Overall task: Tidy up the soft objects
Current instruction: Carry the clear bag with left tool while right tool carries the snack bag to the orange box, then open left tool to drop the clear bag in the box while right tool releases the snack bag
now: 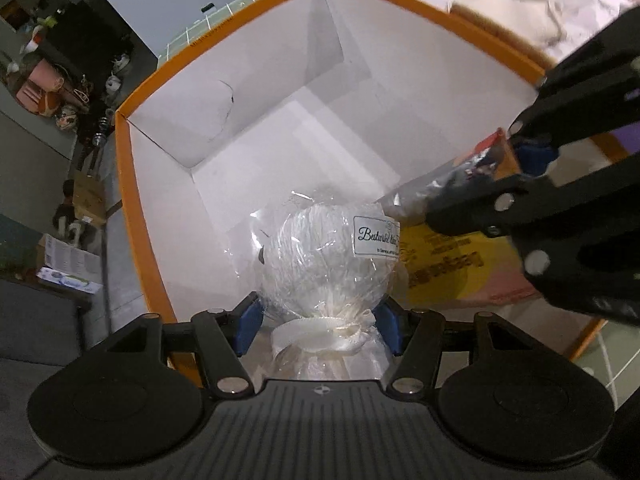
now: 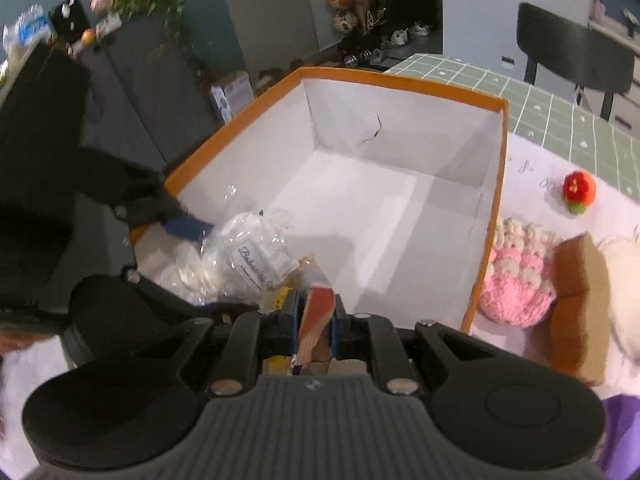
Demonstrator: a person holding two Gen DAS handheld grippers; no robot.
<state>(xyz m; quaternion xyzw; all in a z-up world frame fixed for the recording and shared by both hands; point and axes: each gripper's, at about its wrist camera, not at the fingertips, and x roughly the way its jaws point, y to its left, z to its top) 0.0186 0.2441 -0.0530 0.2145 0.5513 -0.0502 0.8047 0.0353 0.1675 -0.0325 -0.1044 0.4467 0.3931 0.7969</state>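
A: Left to right. We have the left tongs (image 1: pixel 318 322) on the near-left side of the orange box (image 1: pixel 132 184), which stands on the desk (image 2: pixel 560 120). Jaws partly spread, blue pads (image 1: pixel 248 324) on either side of the ribbon-tied neck of a clear-wrapped white bundle (image 1: pixel 326 256). The pads look right against the wrap, but we can't tell if they press.

B: Where's the bundle?

A: Inside the box, near the left wall, low toward the floor. It carries a white label (image 1: pixel 376 236) with script writing.

B: Right tongs?

A: The right tongs (image 2: pixel 314 326) are nearly closed, clamped on the top edge of a flat packet (image 2: pixel 318 312) with a red-orange header. From the left camera, the packet hangs into the box just right of the bundle, with a yellow printed face (image 1: pixel 444 264) and a clear part touching the label area.

B: Outside the box?

A: On the desk to the right of the box: a pink and cream knitted piece (image 2: pixel 516 280) against the box wall, then a brown cushion-like block (image 2: pixel 580 304), a white fluffy thing (image 2: pixel 624 292) at the frame edge, and a small red knitted toy (image 2: pixel 579 192) farther back.
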